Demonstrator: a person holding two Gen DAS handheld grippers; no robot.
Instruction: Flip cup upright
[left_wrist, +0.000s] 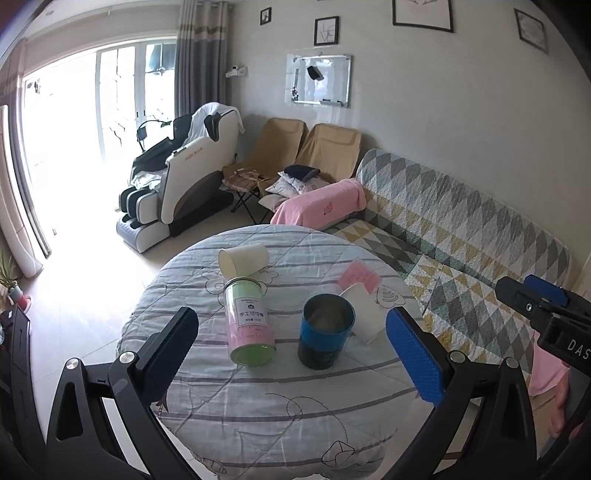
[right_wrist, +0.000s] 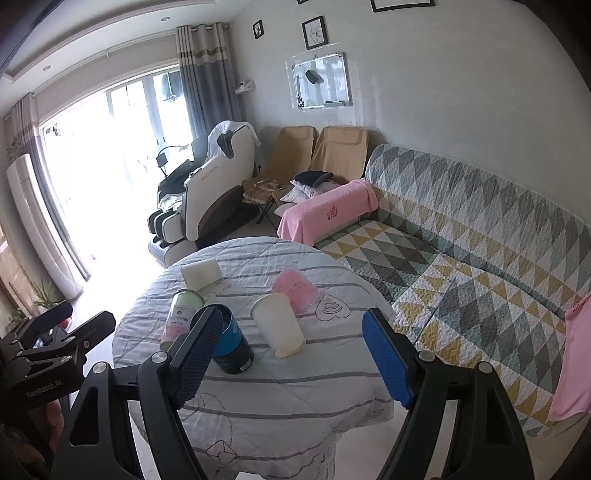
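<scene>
Two white cups lie on their sides mid-table, the nearer's mouth facing the near edge; both grippers gape wide, empty.

mug right of lying can | lying cup behind can | all on table

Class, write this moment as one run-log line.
phase: approach | left gripper: open, empty | right gripper: open, empty | white cup: upside down on table | blue cup: upright
</scene>
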